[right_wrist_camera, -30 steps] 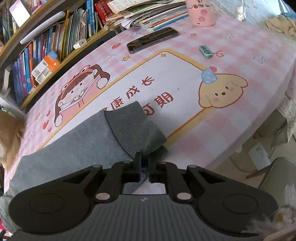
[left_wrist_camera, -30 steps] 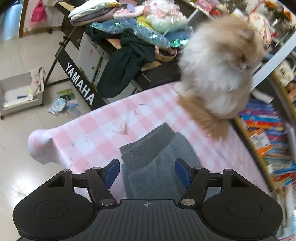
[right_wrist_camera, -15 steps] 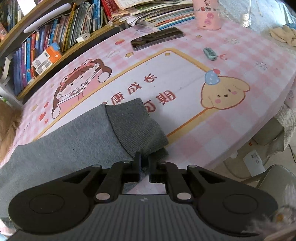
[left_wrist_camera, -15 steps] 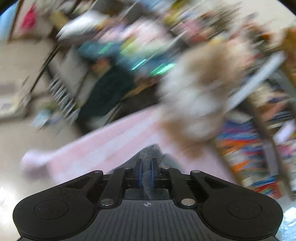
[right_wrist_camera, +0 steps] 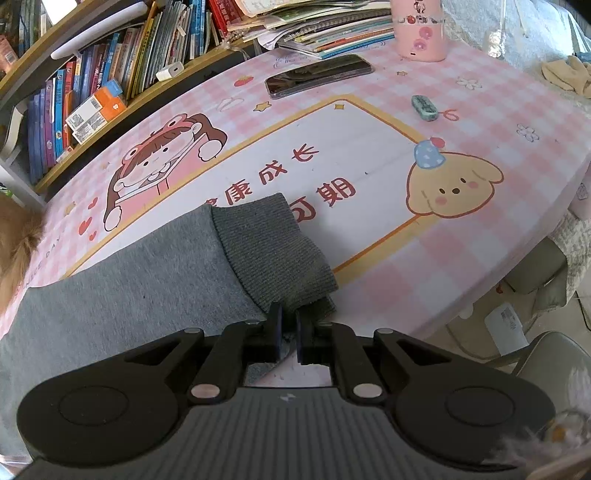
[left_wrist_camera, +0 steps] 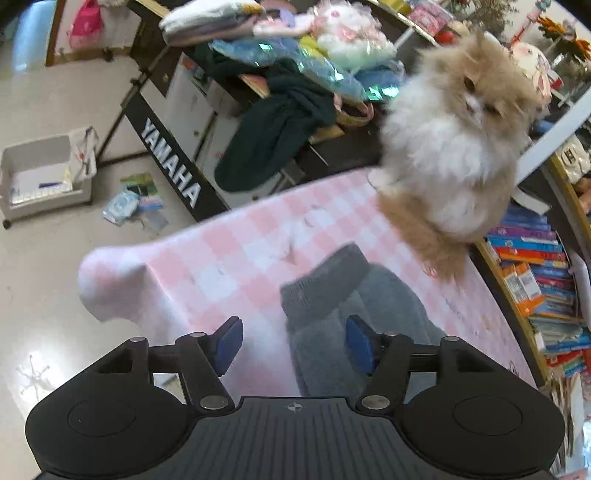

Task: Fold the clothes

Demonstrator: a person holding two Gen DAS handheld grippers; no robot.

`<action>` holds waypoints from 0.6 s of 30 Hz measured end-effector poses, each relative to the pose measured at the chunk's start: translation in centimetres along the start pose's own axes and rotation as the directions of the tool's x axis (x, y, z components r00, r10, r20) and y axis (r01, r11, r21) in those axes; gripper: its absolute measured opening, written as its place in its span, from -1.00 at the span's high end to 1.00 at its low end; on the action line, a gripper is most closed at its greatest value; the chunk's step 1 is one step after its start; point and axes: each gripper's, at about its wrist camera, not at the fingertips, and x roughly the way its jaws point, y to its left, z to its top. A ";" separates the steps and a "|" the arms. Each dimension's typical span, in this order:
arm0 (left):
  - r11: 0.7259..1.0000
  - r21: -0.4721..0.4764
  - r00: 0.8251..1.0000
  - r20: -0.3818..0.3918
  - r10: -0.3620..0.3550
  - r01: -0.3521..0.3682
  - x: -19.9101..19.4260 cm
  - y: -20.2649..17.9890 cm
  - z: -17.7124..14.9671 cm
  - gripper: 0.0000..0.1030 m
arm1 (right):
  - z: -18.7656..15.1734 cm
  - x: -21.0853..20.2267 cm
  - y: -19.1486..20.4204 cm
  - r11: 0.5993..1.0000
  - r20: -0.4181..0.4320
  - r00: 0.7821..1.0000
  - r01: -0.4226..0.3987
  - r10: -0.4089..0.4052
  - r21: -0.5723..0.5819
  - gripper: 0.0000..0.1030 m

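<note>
A grey sweat garment (right_wrist_camera: 129, 295) lies on the pink checked table (right_wrist_camera: 480, 229). In the right wrist view my right gripper (right_wrist_camera: 289, 321) is shut on the edge of its ribbed cuff (right_wrist_camera: 266, 251). The left wrist view shows another ribbed end (left_wrist_camera: 325, 280) of the grey garment (left_wrist_camera: 384, 306) near the table's corner. My left gripper (left_wrist_camera: 293, 332) hangs just above it, and its jaws are opening. The cloth lies under the right blue pad (left_wrist_camera: 356, 339); neither pad presses on it.
A fluffy cat (left_wrist_camera: 454, 155) sits on the table (left_wrist_camera: 221, 258) just beyond the garment. A phone (right_wrist_camera: 317, 75), a pink cup (right_wrist_camera: 419, 29) and a small green item (right_wrist_camera: 424, 107) lie at the far side. Bookshelves (right_wrist_camera: 92, 85) line the back edge. A keyboard stand (left_wrist_camera: 170, 173) is past the corner.
The left gripper closed on the cloth half a second ago and now stands open again, slightly lower. The cat has turned its head toward me. The right gripper keeps its grip.
</note>
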 end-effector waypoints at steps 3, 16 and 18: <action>1.000 0.005 1.000 -0.018 -0.005 0.005 1.1 -0.5 -0.3 -0.17 | 0.1 0.0 0.1 1.000 -0.001 1.000 0.005 -0.005 -0.006 0.86; 0.958 0.088 0.951 0.122 -0.284 0.274 -4.1 -4.6 0.3 0.87 | -0.1 0.0 0.4 1.000 0.010 1.000 0.018 -0.018 -0.020 0.86; 0.977 0.039 0.971 0.103 -0.214 0.211 -2.9 -2.8 0.3 0.88 | -0.1 0.0 0.5 1.000 0.014 1.000 0.018 -0.018 -0.021 0.86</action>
